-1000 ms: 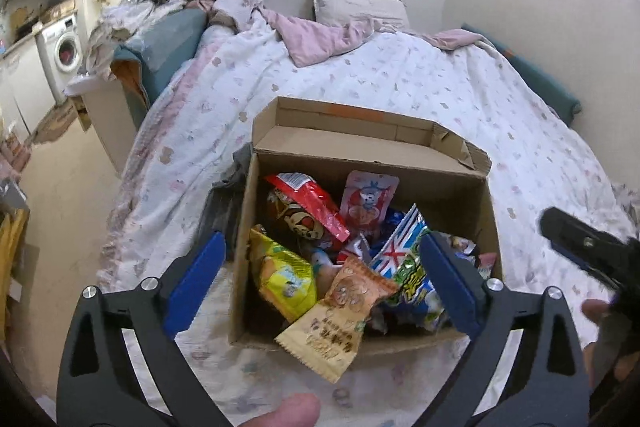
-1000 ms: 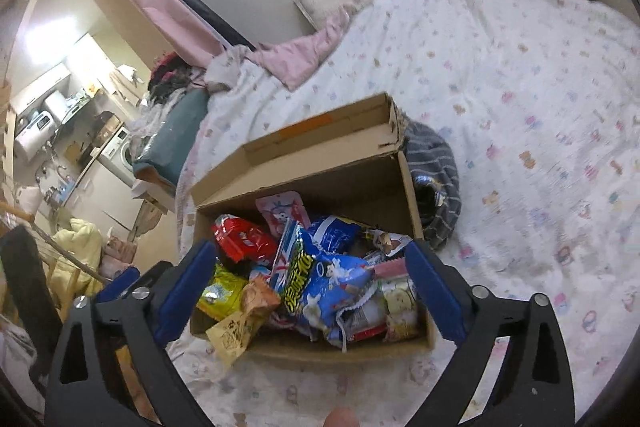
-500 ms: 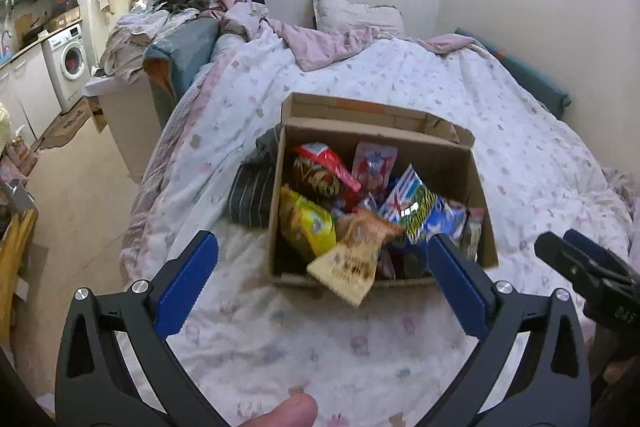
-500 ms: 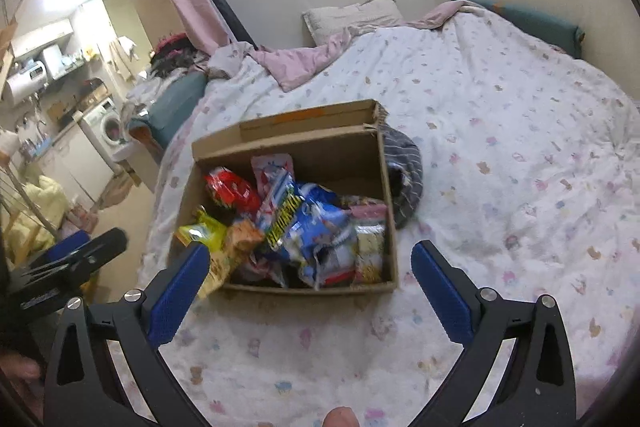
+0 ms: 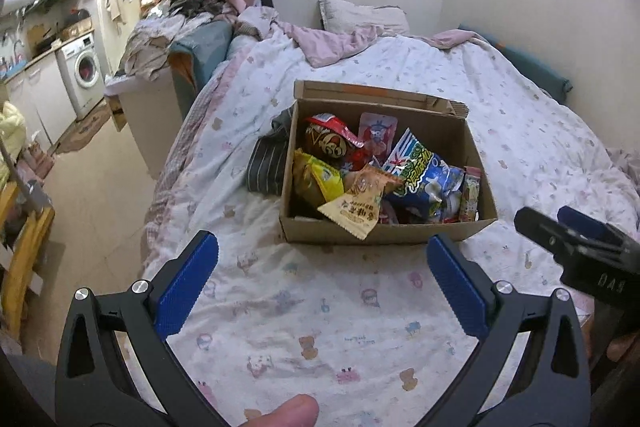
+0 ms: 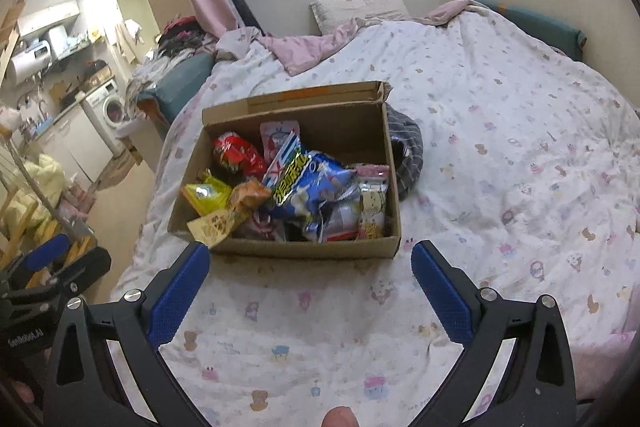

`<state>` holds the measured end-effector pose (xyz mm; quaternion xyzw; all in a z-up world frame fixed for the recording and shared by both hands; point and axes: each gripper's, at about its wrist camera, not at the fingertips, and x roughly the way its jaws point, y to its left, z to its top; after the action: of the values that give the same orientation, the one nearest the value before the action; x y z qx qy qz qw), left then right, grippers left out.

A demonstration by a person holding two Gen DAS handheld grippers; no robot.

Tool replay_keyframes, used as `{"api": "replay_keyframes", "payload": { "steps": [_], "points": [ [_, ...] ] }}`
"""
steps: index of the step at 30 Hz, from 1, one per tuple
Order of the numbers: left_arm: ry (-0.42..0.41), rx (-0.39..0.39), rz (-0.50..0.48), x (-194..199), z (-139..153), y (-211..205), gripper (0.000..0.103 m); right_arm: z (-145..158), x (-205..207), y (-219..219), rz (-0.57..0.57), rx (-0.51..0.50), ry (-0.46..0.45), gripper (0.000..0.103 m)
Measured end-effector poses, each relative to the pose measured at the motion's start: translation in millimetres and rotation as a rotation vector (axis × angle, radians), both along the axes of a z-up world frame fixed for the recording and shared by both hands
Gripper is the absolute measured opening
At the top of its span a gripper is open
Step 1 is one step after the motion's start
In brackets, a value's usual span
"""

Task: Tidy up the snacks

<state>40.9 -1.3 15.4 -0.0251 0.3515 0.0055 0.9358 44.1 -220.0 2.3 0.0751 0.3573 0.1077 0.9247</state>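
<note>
As you read the left wrist view, note that the left gripper (image 5: 322,269) now sits well back from the cardboard box (image 5: 384,231). One second ago its blue pads flanked the box opening; now they hang over bare printed bedsheet (image 5: 320,307), short of the box's near wall. The fingers are spread wide and hold nothing. The snack packets lie in a loose heap inside the box: a tan packet (image 5: 356,203) overhangs the near wall, a yellow bag (image 5: 316,175) rests at the left, a red bag (image 5: 328,139) leans toward the back, and a blue-and-green bag (image 5: 424,171) lies at the right. A striped grey cloth (image 5: 266,163) touches the box's left wall. The right gripper (image 5: 560,231) enters at the right edge, clear of the box.

In the right wrist view, confirm the same retreat. The right gripper (image 6: 310,269) was close over the packets a second ago; now its pads frame empty sheet in front of the box (image 6: 304,247). Its fingers also stand wide apart with nothing between them. The blue-and-green bag (image 6: 308,179) and a pink-topped packet (image 6: 374,203) remain inside.

Treat this as both tools withdrawn with every visible snack contained in the box. This arrangement fits either a pause ahead of sorting the heap or a pull-away after the packets were gathered; the views do not settle which.
</note>
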Motion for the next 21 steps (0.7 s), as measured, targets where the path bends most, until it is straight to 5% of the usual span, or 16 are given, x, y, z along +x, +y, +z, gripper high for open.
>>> {"api": "replay_keyframes", "payload": {
  "steps": [21],
  "points": [
    [0.028,-0.004,0.046,0,-10,8,0.103,-7,-2,13,0.031,-0.090,-0.017,0.103]
  ]
}}
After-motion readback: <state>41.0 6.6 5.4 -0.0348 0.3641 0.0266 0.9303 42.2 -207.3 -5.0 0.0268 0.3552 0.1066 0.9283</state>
